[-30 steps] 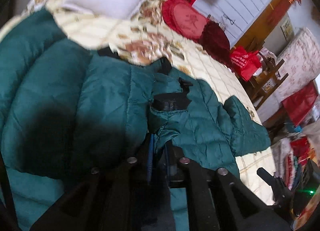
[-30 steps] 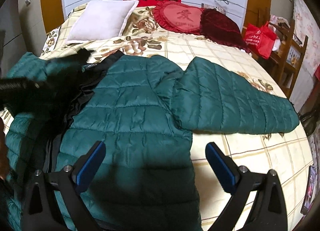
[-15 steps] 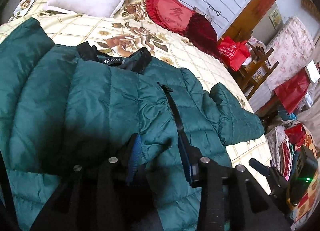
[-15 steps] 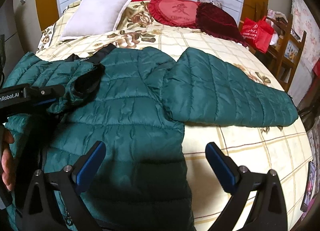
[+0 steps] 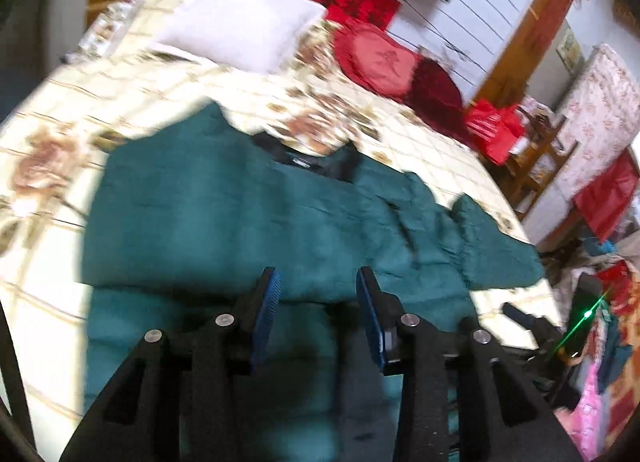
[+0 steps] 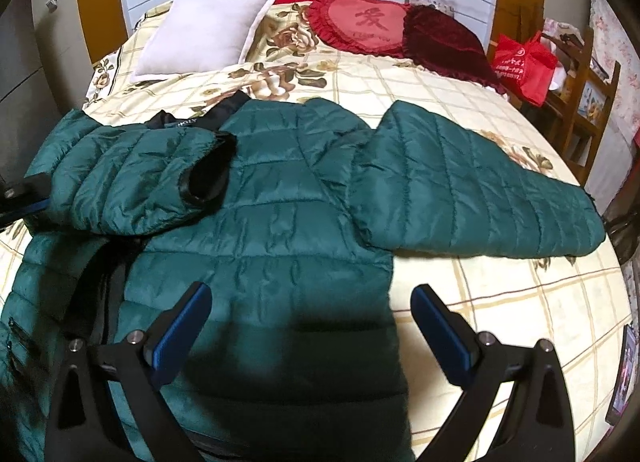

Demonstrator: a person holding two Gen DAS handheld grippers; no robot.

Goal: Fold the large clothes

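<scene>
Jacket (image 6: pixel 272 221) in dark green quilted fabric is seen spread on a bed, below two pairs of tongs, neither of which holds anything. The left gripper (image 5: pixel 316 302) is shown with its ribbed blue pads (image 5: pixel 266 314) parted to a middling gap, nothing pressed between them, above the blurred body of the garment. The right gripper (image 6: pixel 310 326) is held wide, its smooth blue pads (image 6: pixel 440 334) framing the jacket's right edge and the sheet beside it.

The jacket's long axis is laid up the bed, with the black collar (image 6: pixel 200 119) pointed toward the pillows and the hem lost under the tongs. One sleeve (image 6: pixel 472 189) is stretched out to the right, flat and tapering; the other sleeve (image 6: pixel 132 177) is folded across the chest, its black-lined cuff (image 6: pixel 210 177) left gaping. Puffy stitched panels with a slight sheen are shown throughout.

Beneath it, a cream bedspread (image 6: pixel 500 302) with a tan grid and printed roses is visible. A white square pillow (image 6: pixel 208 33), a red frilled heart cushion (image 6: pixel 360 21) and a dark red velvet cushion (image 6: pixel 444 41) are lined along the head.
</scene>
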